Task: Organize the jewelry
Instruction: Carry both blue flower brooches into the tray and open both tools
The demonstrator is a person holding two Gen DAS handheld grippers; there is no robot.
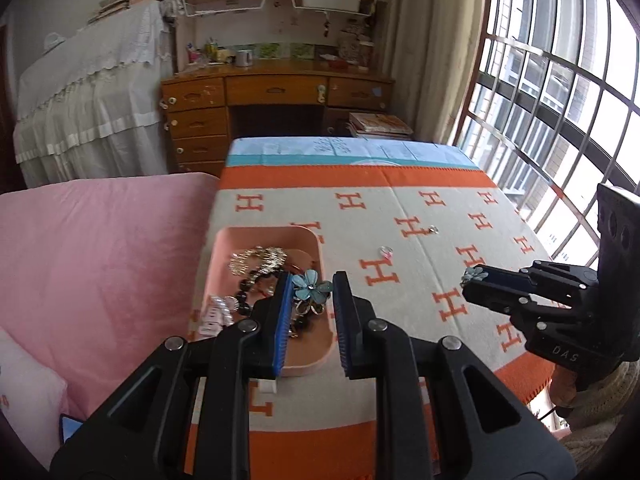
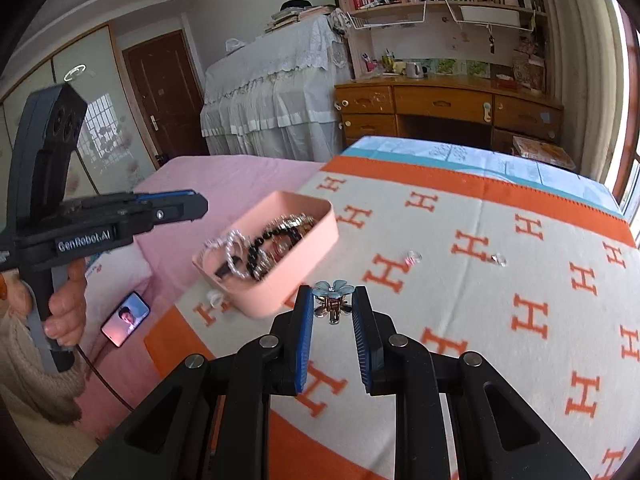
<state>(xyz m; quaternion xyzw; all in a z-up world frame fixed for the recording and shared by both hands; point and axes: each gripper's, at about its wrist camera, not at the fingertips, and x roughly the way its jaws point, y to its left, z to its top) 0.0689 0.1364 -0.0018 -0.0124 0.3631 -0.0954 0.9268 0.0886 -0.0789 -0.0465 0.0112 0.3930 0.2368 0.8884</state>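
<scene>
Although the flowers' metal backs were partly hidden by the pads, each tool clearly gripped one: the left tool (image 1: 313, 285) pinched a blue flower clip (image 1: 310, 285) at its fingertips, above the pink tray (image 1: 224, 240), and the right tool (image 2: 333, 300) clamped a matching flower (image 2: 333, 289) over the blanket (image 2: 500, 320), just beside the tray's near wall. Both stood nearly closed. Beads, pearls and chains lay tangled in the tray, too jumbled to sort out. Two small rings (image 1: 386, 251) (image 1: 434, 230) lay apart on the blanket, blurred. A hand (image 2: 64, 312) held the left tool's handle.
</scene>
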